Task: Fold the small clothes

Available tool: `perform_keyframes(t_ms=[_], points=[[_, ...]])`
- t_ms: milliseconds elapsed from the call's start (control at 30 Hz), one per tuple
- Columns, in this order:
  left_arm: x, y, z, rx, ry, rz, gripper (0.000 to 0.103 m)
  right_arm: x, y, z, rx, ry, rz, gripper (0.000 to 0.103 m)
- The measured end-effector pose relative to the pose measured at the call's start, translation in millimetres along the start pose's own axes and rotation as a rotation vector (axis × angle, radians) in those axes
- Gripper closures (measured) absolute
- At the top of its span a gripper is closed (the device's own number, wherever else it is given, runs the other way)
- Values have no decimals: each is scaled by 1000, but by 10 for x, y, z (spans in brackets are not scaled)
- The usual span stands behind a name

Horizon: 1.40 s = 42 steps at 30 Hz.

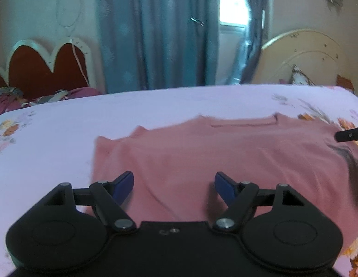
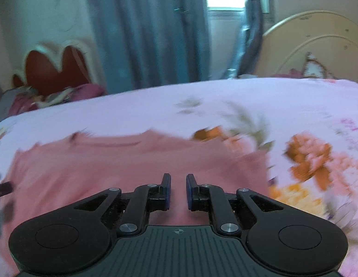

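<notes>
One pink top lies spread flat on the bed, its neckline toward the far edge and its hem toward me; I count no other garment on the sheet. Both my claws hang over its near part. My left gripper stands wide open, blue pads well apart, with nothing between them but the cloth below, and I cannot tell whether the tips touch it. My right gripper is drawn almost shut, only a narrow slit left between the pads; the view is smeared with motion, and I see no fabric pinched in that slit. From the left wrist view its black tip pokes in at the right edge of the top.

Nothing lies on the top or blocks my way to it. The sheet is pale lilac with orange and yellow flower prints toward the right edge, just beside the top's sleeve. Beyond the far edge I count two headboards: a red scalloped one at the left with rumpled bedding in front of it, and a cream rounded one at the right. Between them hang blue curtains, parted at one bright window
</notes>
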State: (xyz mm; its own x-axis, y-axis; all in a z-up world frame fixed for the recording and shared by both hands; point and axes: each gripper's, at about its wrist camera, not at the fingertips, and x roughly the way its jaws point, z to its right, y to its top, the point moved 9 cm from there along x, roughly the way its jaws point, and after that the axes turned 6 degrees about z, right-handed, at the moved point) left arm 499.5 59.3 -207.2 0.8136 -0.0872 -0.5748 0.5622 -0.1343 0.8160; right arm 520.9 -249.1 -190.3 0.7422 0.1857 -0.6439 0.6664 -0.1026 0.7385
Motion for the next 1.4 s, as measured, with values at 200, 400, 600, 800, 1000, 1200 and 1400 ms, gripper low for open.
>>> perform_keyframes(t_ms=[200,400,600,800,1000,1200,1400], points=[[68,-311,-75,-42,33,-62,20,19,-387,78,-65,-74,-55,91],[104,-332,-184,-87,38,-90,16,-6,-446,233,-70,-116,-56,91],[107,-306,-171,-97,58,-117,16,-222,-396,35,-11,-67,-16,91],[126,-305,-156,-103,73,-131,15,-254,-608,-16,-59,-92,-28,91],[126,-297,-154,-103,73,-141,14,-378,-627,131,-17,-126,-50,91],[41,-253,-160,-83,69,-133,19,-506,-666,150,-3,-158,-63,91],[-324,-260,-156,-74,34,-92,20,-681,-675,-200,11,-81,-52,91]])
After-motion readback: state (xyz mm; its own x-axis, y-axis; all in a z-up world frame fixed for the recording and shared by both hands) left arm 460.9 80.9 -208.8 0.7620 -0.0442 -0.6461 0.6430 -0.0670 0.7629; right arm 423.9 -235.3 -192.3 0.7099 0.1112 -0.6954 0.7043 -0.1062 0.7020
